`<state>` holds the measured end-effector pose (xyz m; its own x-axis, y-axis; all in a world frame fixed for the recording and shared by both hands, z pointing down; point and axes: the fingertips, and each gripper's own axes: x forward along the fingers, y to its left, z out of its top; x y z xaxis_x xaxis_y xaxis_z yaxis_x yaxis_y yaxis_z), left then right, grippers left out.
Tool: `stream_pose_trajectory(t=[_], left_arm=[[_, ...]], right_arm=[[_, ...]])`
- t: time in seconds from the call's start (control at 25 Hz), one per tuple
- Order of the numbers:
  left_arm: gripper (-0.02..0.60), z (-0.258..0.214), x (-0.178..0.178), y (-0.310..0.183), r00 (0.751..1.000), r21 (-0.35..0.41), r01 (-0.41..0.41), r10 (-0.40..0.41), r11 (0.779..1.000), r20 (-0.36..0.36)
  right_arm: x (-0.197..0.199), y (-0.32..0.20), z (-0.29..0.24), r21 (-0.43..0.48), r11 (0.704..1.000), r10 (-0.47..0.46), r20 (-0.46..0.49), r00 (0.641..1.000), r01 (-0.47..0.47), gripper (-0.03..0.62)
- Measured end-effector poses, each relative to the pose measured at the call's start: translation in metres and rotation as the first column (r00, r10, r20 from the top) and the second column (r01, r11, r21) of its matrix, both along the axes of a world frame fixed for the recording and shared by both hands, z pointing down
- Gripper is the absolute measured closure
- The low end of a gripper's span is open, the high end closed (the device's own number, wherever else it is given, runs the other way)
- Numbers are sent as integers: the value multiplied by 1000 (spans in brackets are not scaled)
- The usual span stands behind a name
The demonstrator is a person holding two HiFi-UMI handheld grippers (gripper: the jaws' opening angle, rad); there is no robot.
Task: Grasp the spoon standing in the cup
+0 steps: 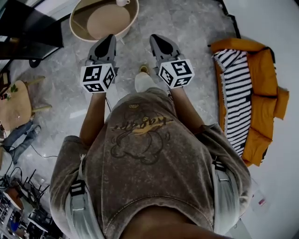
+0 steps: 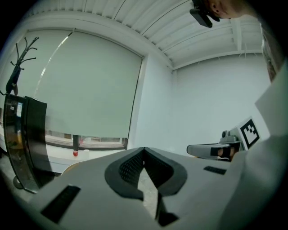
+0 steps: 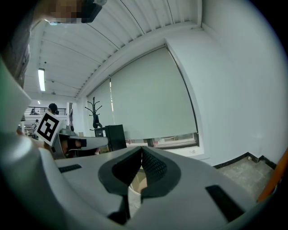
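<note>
A round wooden table (image 1: 81, 25) stands on the floor ahead of me, with a white cup (image 1: 123, 2) at its far edge, cut off by the frame. No spoon can be made out. My left gripper (image 1: 110, 39) and right gripper (image 1: 156, 39) are held side by side at chest height, well short of the table. Both are shut with nothing between the jaws. In the left gripper view the left gripper (image 2: 144, 151) points at a window blind and wall. The right gripper (image 3: 142, 150) faces the same wall in its own view.
An orange jacket with a striped cloth (image 1: 247, 93) lies on the floor at the right. A black cabinet (image 1: 23, 28) stands at the upper left, a small wooden table (image 1: 14, 105) at the left, and cables (image 1: 23, 186) at the lower left. A coat rack (image 3: 95, 112) stands by the blind.
</note>
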<state>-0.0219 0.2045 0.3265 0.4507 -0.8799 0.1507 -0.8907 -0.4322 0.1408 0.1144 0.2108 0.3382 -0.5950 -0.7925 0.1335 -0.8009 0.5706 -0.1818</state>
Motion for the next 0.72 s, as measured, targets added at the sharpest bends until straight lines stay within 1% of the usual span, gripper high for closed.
stream_pose_trajectory(t=[0.4,0.6,0.72], left_arm=[[566,-9,14,-84,997,14,79,-79,997,-13],[566,-5,9,-114,990,12,138,-138,990,-14],[566,-5,4,-127,988,5,156,-156,988,-8]], right_arm=[[12,-93,-7,3,996,-90,-22,996,90,576],[12,-129,0,-8,990,-140,-20,990,139,576],[7,-147,2,-19,988,-152,-16,988,152,576]])
